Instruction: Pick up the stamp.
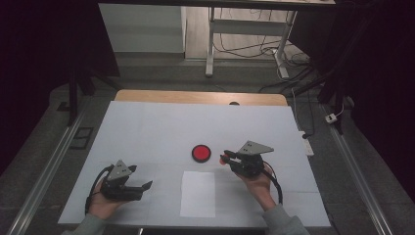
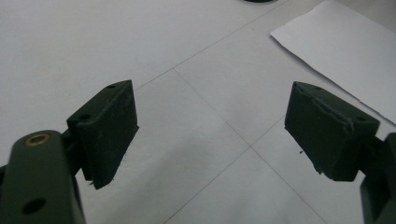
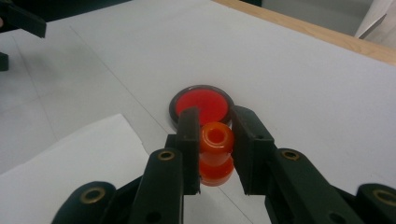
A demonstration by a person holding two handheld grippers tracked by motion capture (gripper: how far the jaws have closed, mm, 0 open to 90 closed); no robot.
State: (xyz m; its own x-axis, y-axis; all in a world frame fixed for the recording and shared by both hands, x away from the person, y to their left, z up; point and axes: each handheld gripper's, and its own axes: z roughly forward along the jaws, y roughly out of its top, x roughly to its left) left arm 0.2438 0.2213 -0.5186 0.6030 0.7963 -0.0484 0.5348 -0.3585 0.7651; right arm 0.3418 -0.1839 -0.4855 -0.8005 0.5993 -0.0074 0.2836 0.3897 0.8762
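An orange spool-shaped piece (image 3: 215,154) with a hole through its top sits between the jaws of my right gripper (image 3: 215,140), which is shut on it. In the high view the right gripper (image 1: 228,157) holds the orange piece (image 1: 224,160) just right of a red disc with a black rim (image 1: 201,153). The red disc (image 3: 202,104) lies on the table just beyond the held piece. My left gripper (image 1: 147,186) rests low at the table's front left, pointing right. Its jaws stand wide apart with nothing between them (image 2: 212,133).
A white sheet of paper (image 1: 198,193) lies near the front edge between the two hands; its corner (image 2: 336,51) shows ahead of the left gripper. The table is covered in white (image 1: 161,127), with a wooden far edge (image 1: 195,96). Desk legs and cables stand beyond.
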